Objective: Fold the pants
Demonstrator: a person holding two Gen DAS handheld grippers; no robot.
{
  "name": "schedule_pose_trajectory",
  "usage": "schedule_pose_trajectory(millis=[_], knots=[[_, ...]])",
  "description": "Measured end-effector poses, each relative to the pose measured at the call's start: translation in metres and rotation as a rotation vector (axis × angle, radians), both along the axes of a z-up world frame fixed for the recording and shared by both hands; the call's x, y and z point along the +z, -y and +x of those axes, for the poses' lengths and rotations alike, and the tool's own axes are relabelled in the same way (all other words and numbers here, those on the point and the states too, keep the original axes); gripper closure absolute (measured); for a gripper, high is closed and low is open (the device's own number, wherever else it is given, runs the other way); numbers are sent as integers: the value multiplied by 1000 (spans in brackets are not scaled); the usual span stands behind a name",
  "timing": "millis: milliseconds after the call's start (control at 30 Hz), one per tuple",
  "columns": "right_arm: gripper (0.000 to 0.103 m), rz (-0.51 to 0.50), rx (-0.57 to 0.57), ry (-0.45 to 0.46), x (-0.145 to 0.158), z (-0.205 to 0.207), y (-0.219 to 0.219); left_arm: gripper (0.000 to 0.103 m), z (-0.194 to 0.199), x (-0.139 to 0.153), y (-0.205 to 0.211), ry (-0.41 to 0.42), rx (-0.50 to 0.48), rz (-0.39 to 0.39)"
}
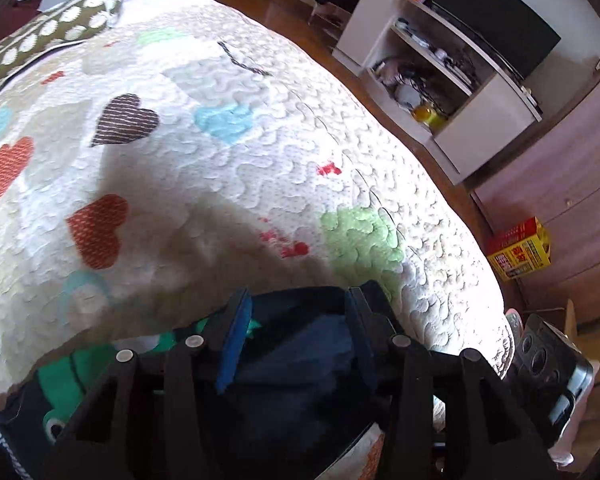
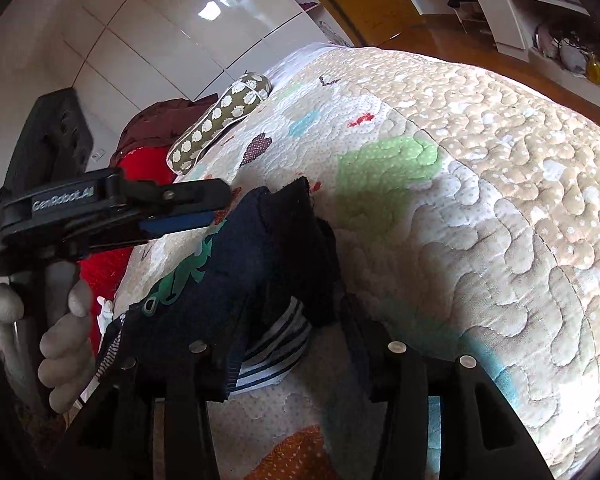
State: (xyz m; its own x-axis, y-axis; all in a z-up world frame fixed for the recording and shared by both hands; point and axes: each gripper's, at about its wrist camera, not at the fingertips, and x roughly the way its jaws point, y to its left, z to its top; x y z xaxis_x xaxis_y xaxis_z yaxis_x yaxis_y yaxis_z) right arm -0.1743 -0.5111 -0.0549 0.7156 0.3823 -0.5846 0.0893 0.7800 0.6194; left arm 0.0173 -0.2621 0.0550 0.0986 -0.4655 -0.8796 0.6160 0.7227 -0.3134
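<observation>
Small navy pants (image 1: 300, 344) with a green print and a striped waistband (image 2: 276, 344) lie bunched on a quilted bedspread (image 2: 480, 200). My left gripper (image 1: 296, 304) stands open over the navy cloth, its blue-padded fingers (image 1: 236, 336) apart with cloth between them. It also shows in the right wrist view (image 2: 204, 208), held by a gloved hand at the left. My right gripper (image 2: 296, 312) has its fingers astride a raised fold of the pants (image 2: 268, 240); the cloth hides its tips.
A spotted olive pillow (image 2: 220, 120) and red and maroon clothes (image 2: 144, 156) lie at the bed's far end. White shelves (image 1: 440, 92), a dark TV (image 1: 496, 16) and a yellow-red box (image 1: 520, 252) stand beyond the bed's right edge on a wooden floor.
</observation>
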Motion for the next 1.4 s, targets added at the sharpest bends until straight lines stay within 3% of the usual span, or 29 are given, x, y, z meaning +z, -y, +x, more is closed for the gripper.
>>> schedule_pose_trajectory(millis=[233,267,300,333,367,467,667,767,933,1000,1100,1267,1333,1367,1400], knots=[[53,-2,6,17,-1,-3,1,56,2,-27,33,-82,-111,44],[53,-6,3,17,-1,-4,0,61,0,-29,35,-92,-119,54],[56,-7,2,19,-1,-3,-1,75,-3,-31,35,-91,-125,63],[62,-7,8,22,0,1,-3,78,-6,-32,35,-82,-133,73],[81,-5,23,20,0,4,-4,83,-9,-31,33,-64,-136,75],[86,48,54,5,1,14,-4,89,-10,-19,16,-49,-106,29],[86,56,114,68,37,20,-21,89,-6,21,-57,-21,39,-140],[86,42,191,91,54,29,-46,87,-11,31,-104,19,145,-185],[80,-18,353,81,61,49,-111,73,-20,33,-188,60,362,-197],[64,-34,428,54,55,56,-139,67,-30,38,-224,73,437,-223],[64,-34,509,32,54,58,-162,53,-51,42,-267,107,543,-233],[64,-133,491,83,77,40,-158,50,-79,34,-320,142,691,-218],[73,-220,453,72,84,45,-157,50,-86,24,-336,132,740,-213],[86,-255,446,56,84,50,-160,50,-88,19,-342,125,762,-206],[89,-281,443,35,82,56,-164,50,-91,14,-348,120,784,-197]])
